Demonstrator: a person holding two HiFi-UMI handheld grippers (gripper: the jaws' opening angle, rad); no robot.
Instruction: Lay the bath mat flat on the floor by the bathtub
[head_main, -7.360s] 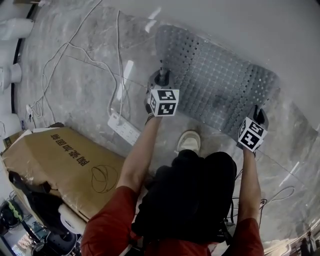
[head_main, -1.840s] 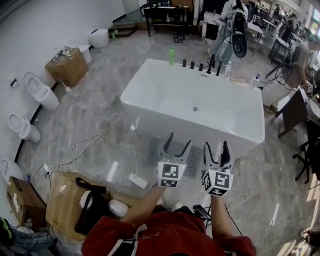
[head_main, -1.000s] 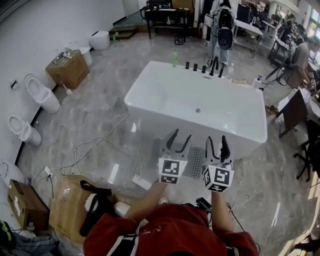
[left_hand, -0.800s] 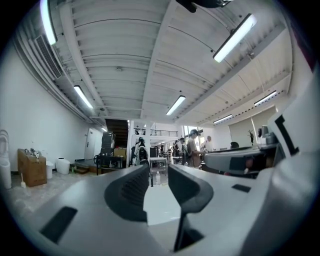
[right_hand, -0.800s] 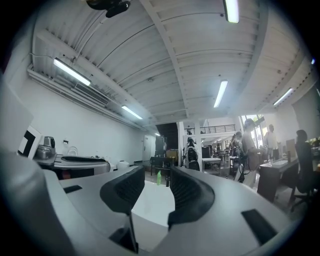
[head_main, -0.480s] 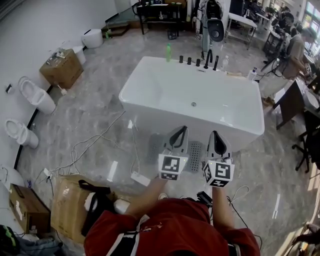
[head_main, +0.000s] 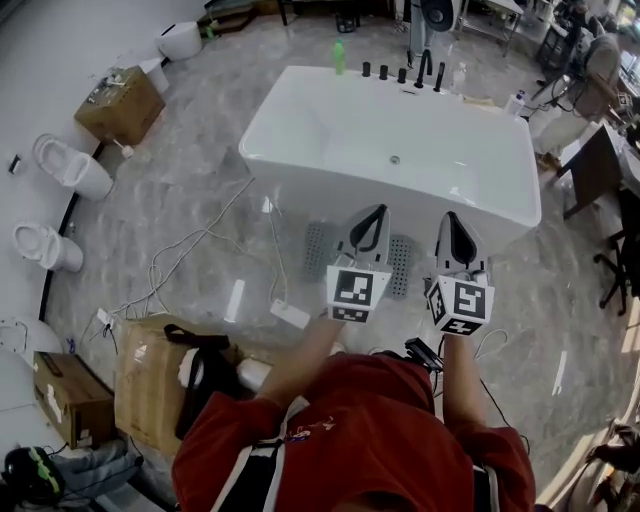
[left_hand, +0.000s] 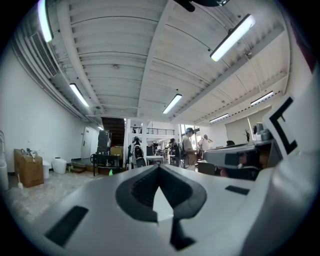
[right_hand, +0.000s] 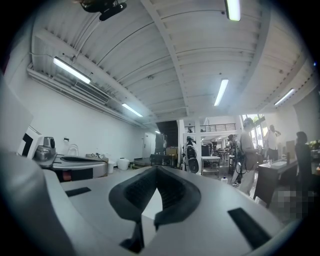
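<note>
Head view: the mat lies flat on the floor at the tub's 6 o'clock, so the laying looks done.
Left gripper view: the left gripper has just been closing; its jaws are pressed together on nothing.
Right gripper view: the right gripper is the same, just closed and empty.

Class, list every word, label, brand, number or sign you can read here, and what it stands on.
No text can be read.
The left gripper and right gripper: their cubes carry only black-and-white square markers, no letters.
The cardboard box: any print is too small to read.
</note>
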